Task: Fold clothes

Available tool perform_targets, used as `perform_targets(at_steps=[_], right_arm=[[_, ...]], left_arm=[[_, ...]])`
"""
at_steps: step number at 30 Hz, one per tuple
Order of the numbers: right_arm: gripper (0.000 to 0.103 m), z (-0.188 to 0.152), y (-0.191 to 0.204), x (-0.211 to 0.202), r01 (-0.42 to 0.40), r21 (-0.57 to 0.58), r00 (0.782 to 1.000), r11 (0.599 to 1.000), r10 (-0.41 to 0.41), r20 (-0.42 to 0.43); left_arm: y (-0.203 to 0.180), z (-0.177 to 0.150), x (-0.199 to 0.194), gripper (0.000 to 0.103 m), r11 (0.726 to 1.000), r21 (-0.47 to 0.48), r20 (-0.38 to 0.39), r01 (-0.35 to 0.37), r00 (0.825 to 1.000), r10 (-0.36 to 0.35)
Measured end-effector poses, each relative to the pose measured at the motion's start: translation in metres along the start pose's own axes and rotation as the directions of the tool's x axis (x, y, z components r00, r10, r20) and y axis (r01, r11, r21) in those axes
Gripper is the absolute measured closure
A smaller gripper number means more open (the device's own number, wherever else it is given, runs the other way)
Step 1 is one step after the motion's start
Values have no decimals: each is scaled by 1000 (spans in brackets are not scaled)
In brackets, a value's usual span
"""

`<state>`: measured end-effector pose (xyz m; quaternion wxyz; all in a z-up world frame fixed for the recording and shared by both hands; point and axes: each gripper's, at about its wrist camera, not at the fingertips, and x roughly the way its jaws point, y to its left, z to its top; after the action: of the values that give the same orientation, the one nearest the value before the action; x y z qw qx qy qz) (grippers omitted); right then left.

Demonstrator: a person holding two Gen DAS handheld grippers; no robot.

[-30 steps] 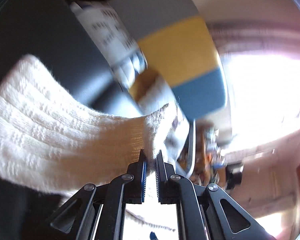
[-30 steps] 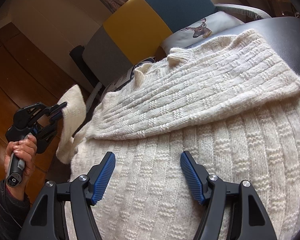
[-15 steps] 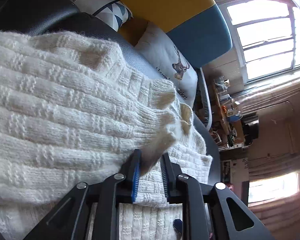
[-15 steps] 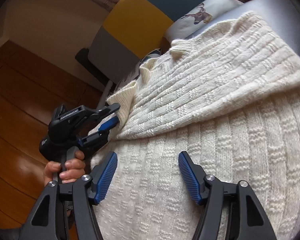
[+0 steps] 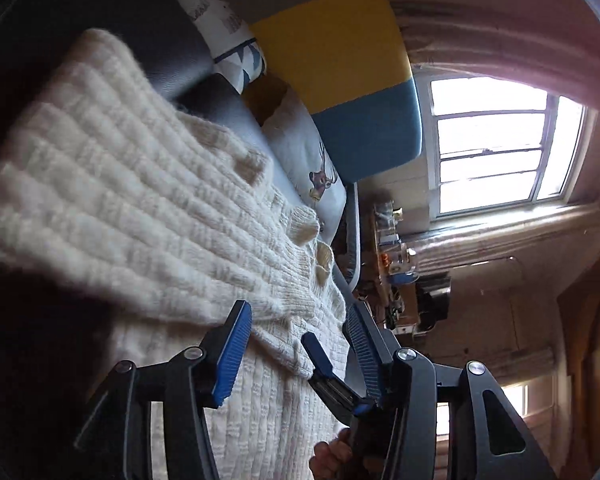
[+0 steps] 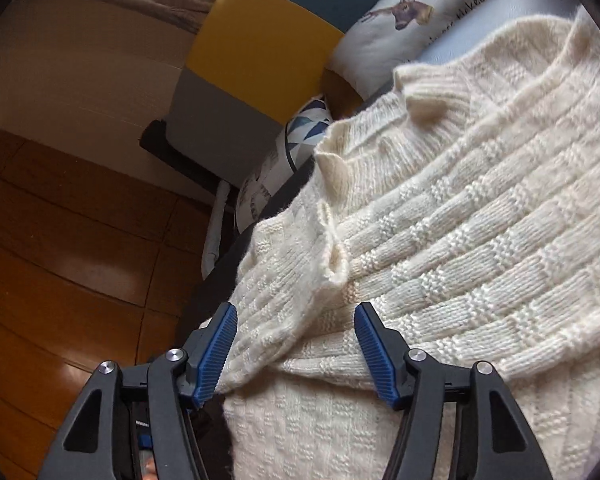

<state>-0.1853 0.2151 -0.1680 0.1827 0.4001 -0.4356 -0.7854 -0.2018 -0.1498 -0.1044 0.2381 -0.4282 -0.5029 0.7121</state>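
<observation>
The cream knitted sweater [image 6: 460, 208] lies spread over a dark padded seat [image 5: 188, 60], one sleeve [image 5: 148, 200] folded across the body. The left gripper [image 5: 296, 344] has its fingers spread wide and empty — the sleeve's cuff edge lies just ahead of them, between the blue pads [image 5: 232, 356]. The right gripper [image 6: 296, 352] is likewise spread apart, holding nothing, with the folded sleeve's edge between its fingers. Beyond the fingertips stand two cushions [image 6: 400, 20] and a chair back [image 6: 260, 48] in grey, yellow and blue — a window [image 5: 496, 144] farther off.
</observation>
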Motion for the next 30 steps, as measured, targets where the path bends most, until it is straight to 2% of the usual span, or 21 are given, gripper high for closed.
perform_targets(at_steps=[4,5,6,9,13,16,19,21,23,25,26,27,30], right_arm=[[47,1,7,20,8,-1,1000,1000,-8,25],[51,2,8,25,8,2,1000,1000,-8,27],[59,3,9,30,4,3,1000,1000,-4,30],[67,0,7,45,51,-2,998,999,-51,23],[65,-5,6,46,25,-28,998,999,-23,55],[64,-9,11,47,57,-71,995,996,-51,87],[62,-11,27,55,148,-181,988,972,-139,61],[57,-12,40,61,200,-259,979,945,-201,26],[57,-8,43,64,217,-269,974,938,-227,-5],[68,-1,39,63,213,-225,975,951,-221,-9],[92,3,37,62,210,-197,977,958,-215,-5],[96,7,34,61,206,-168,978,964,-210,-2],[96,15,37,56,189,-146,982,971,-190,4]], left_arm=[[24,0,-19,52,996,-80,27,38,999,-36],[28,0,-23,52,994,-98,33,46,999,-43],[31,-1,-28,52,993,-106,41,49,998,-45],[40,-2,-39,51,989,-130,64,63,996,-55],[53,-2,-46,49,982,-173,63,79,996,-69],[59,-3,-46,49,981,-184,59,63,997,-53],[62,-4,-47,48,979,-194,53,59,997,-49],[62,-5,-49,48,979,-195,53,55,998,-46],[62,-6,-53,48,980,-191,57,56,997,-46],[61,-6,-57,48,980,-189,63,61,997,-50],[60,-6,-58,48,980,-189,65,69,996,-57],[60,-6,-60,48,978,-191,69,77,996,-65],[58,-7,-63,47,974,-201,79,107,993,-93]])
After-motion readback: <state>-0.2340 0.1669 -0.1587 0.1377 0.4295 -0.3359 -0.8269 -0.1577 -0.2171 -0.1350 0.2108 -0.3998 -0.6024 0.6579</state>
